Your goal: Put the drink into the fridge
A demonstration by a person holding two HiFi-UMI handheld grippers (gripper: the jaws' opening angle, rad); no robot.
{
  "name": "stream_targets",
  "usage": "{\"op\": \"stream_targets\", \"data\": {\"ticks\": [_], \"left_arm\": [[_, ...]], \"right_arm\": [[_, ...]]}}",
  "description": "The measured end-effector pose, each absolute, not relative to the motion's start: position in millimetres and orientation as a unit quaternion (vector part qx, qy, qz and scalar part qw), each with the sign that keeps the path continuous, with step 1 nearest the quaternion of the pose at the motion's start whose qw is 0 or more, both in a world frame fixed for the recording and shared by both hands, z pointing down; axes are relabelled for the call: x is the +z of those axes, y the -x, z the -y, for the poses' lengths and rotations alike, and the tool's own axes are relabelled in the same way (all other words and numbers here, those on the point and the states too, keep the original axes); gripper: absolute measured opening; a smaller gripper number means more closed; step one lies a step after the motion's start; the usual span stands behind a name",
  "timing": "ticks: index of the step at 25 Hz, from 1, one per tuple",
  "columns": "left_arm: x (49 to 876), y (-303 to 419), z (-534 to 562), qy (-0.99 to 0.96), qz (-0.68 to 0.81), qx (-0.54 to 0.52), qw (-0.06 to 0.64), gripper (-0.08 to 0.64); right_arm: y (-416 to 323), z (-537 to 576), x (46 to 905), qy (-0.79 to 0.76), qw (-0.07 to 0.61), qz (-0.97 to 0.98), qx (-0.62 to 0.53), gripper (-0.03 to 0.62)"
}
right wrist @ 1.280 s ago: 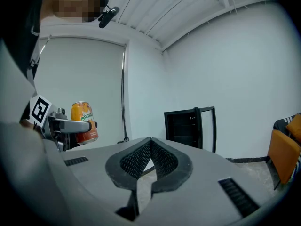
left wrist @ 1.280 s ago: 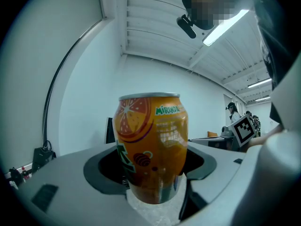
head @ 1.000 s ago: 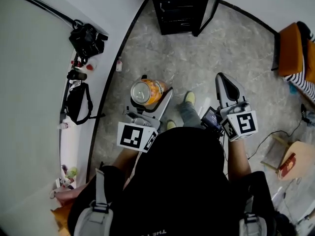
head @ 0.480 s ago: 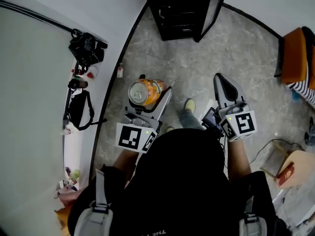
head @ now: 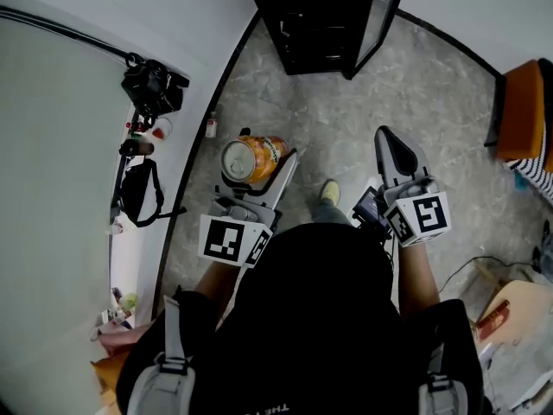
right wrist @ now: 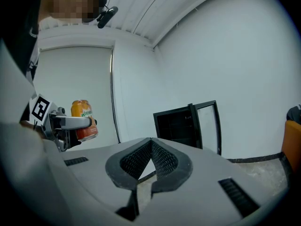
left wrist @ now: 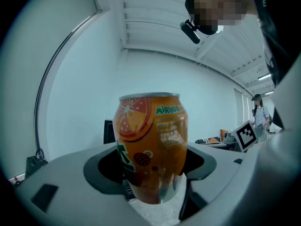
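Head view and both gripper views. We are standing on a grey stone floor, holding one gripper in each hand. The left gripper is clamping an orange drink can between its jaws; in the left gripper view the can is sitting upright in the gripper's dark curved pads, which are pressing on its lower body from both sides while its silver rim is rising well above them. The right gripper is carrying nothing: in its own view the two ribbed jaws are meeting at their tips, leaving only a thin slit lower down.

The can is hanging in the air in front of our left side, well apart from the fridge, a black cabinet that is standing against the white wall ahead of us. The fridge's glass door is swinging open to its right, and shelves are showing inside. From the right gripper view, the fridge is lying straight ahead, with the can in the left gripper off to the left.

A small bottle is standing on the floor beside the wall, a black bag is resting on the white ledge at left, and an orange chair is showing at right.
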State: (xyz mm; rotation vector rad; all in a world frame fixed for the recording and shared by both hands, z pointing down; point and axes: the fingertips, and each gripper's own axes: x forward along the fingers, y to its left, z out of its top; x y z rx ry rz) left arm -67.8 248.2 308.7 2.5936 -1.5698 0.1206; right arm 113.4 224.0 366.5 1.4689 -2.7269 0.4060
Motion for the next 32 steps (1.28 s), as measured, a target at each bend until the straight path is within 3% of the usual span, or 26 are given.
{"op": "stream_targets", "data": {"ticks": [32], "left_arm": [[309,47,-216,-0.846,0.528,0.049,0.054,0.344]], "right_arm": [[-126,-188,371,-0.452,-0.008,0.881,0.142,0.014]]}}
